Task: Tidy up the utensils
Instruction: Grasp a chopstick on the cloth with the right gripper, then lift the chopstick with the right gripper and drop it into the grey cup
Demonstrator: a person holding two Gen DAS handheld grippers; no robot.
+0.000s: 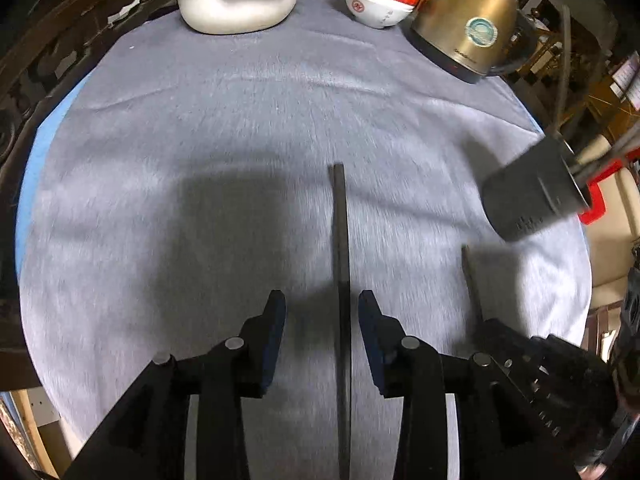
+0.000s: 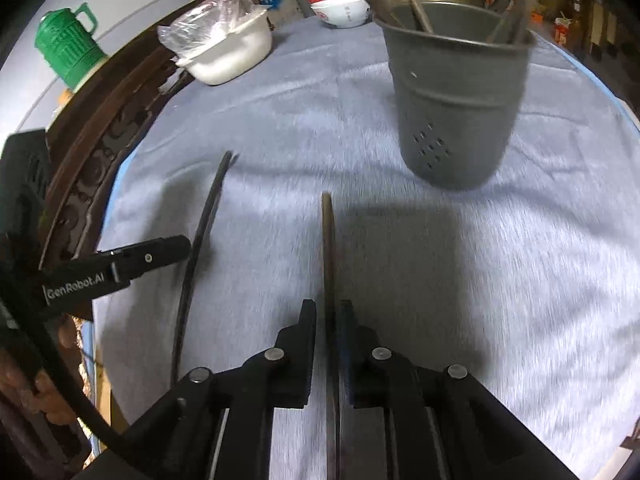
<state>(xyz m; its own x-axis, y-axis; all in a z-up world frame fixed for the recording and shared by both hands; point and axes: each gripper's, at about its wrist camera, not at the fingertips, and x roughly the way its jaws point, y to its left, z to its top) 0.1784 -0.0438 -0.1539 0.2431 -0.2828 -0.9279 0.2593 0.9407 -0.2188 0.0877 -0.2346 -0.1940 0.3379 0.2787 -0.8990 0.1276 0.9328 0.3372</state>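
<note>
Several dark utensils are being kept upright in the grey holder (image 2: 456,96) on the table (image 2: 280,120), one brown chopstick (image 2: 329,280) being pinched in the right gripper (image 2: 329,312)'s narrow jaws, a black chopstick (image 1: 342,280) lying untouched between the left gripper (image 1: 322,304)'s parted jaws.

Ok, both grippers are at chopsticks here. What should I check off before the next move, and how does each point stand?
1. Left gripper gripping the black chopstick: not ok. The jaws are open, with a gap on each side of the stick.
2. Black chopstick centred between the left jaws: ok.
3. Right gripper firmly on the brown chopstick: cannot tell. The pads sit very close around it, but contact is unclear.
4. Gray holder upright with room in its opening: ok. A few utensils already stand in it.
5. Cloth between the brown chopstick and the holder free of obstacles: ok.
</note>
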